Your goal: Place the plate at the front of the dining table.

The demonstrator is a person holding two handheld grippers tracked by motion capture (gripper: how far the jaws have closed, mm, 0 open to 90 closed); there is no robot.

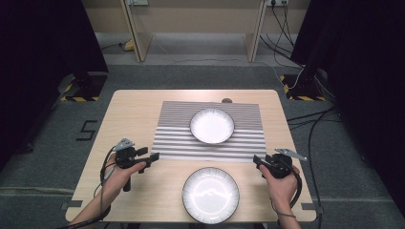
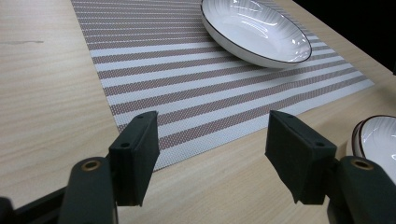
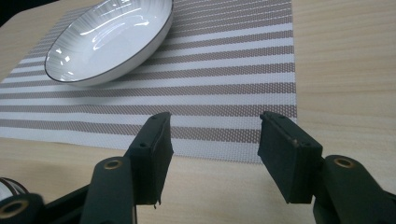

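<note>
Hovering just off the near left corner of the striped placemat [image 1: 210, 130], the left gripper [image 1: 152, 157] has its jaws spread wide with nothing between them, and the mat's corner lies in the gap in the left gripper view. At the near right corner the right gripper [image 1: 257, 160] is likewise spread and empty. One white plate [image 1: 212, 125] sits on the placemat; a second plate [image 1: 210, 194] rests on the bare wooden table [image 1: 129, 109], near the front edge, between the person's two hands
</note>
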